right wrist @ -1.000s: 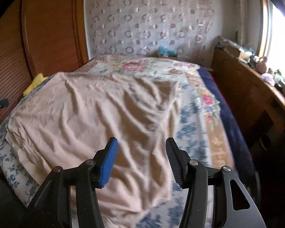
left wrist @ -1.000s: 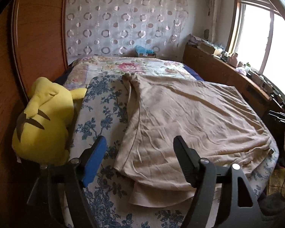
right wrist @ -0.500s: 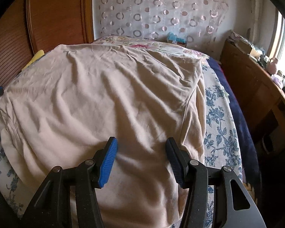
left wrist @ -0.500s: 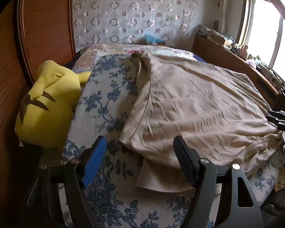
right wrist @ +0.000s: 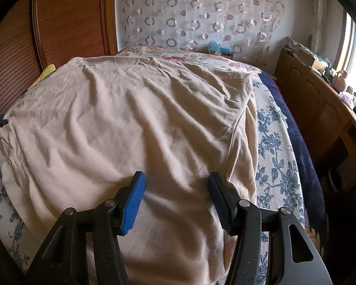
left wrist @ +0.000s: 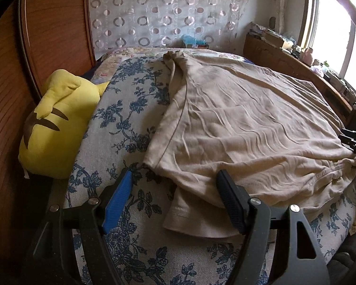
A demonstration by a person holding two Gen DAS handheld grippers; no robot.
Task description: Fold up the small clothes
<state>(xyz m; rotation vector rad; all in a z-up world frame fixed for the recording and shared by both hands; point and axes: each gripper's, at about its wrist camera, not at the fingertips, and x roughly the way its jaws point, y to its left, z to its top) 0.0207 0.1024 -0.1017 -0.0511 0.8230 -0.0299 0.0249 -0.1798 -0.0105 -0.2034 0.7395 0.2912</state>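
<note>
A beige garment [left wrist: 244, 128] lies spread and wrinkled on the floral bedspread [left wrist: 128, 118]. A yellow plush toy [left wrist: 57, 123] sits left of the garment against the wooden headboard [left wrist: 9, 76]. The left gripper [left wrist: 175, 199] and right gripper [right wrist: 175, 197] hang wide apart over the garment's near edge, holding nothing.

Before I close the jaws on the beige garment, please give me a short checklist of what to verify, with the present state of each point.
1. Left gripper jaws open: ok.
2. Right gripper jaws open: ok.
3. Garment edge between the left jaws: ok, the near corner of the beige garment and a flap below it lie in the gap.
4. Garment edge between the right jaws: not ok, only the middle of the cloth lies there; its side edge is further right.
5. Garment flat: not ok, wrinkled, with the flap sticking out underneath.
6. Yellow plush toy clear of the garment: ok, it lies apart at the left.
</note>
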